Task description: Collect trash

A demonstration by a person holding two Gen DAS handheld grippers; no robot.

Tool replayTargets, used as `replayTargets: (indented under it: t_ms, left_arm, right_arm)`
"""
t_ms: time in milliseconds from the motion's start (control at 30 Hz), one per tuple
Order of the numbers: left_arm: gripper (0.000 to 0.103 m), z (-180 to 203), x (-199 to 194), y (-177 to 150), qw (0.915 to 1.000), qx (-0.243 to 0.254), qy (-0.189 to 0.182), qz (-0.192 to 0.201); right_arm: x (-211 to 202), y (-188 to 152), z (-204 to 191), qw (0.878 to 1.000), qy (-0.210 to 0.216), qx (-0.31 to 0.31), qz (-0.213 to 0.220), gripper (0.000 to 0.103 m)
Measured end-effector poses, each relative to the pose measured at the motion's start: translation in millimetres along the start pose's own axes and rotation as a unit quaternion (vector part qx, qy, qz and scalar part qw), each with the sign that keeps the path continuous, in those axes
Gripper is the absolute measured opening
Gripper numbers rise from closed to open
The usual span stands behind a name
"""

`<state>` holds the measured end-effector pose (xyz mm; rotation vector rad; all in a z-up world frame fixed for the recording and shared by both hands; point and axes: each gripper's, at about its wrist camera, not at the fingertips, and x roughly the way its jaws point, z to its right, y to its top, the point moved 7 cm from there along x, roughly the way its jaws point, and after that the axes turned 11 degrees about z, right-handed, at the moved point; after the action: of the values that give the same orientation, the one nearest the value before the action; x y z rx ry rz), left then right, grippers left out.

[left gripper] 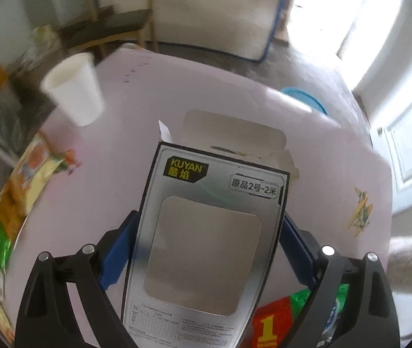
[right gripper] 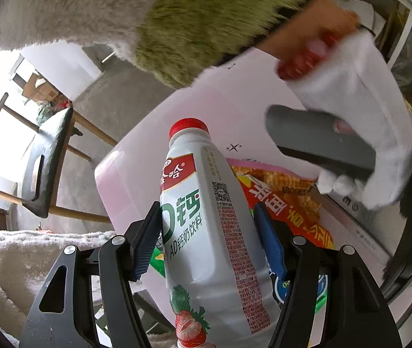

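Observation:
My left gripper [left gripper: 209, 226] is shut on a silver-and-black KUYAN carton [left gripper: 206, 232], its top flap open, held above the pink table [left gripper: 153, 92]. My right gripper [right gripper: 206, 217] is shut on a white milk-drink bottle with a red cap [right gripper: 206, 217], held upright over the table's corner. A white paper cup [left gripper: 74, 88] stands at the far left. Snack wrappers lie at the left edge [left gripper: 26, 179], under the left gripper [left gripper: 278, 322] and under the bottle [right gripper: 290, 203]. A small torn wrapper scrap [left gripper: 361, 211] lies at the right.
A blue bin rim [left gripper: 304, 98] shows beyond the table's far edge. A wooden chair [right gripper: 43, 156] stands on the floor to the left. The person's white-gloved left hand [right gripper: 365, 110] holds the other gripper's grey handle above the wrappers. A furry sleeve [right gripper: 177, 14] fills the top.

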<state>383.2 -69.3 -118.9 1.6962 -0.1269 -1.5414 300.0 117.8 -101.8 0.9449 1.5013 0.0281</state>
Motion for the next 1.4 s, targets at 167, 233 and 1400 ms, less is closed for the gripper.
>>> replayTargets:
  t_ms: [167, 233, 1400]
  left_arm:
    - [0.090, -24, -35, -2, 0.9965, -0.078, 0.023, 0.017]
    - [0.090, -29, -47, -6, 0.9943, -0.099, 0.034, 0.019]
    - [0.084, -83, -74, -25, 0.9113, -0.369, 0.183, 0.005]
  right_arm:
    - [-15, -1, 7, 1.000, 0.001, 0.024, 0.018, 0.060]
    - [-21, -2, 11, 0.999, 0.001, 0.034, 0.022, 0.060]
    - [-115, -151, 242, 0.865, -0.207, 0.444, 0.109, 0.061]
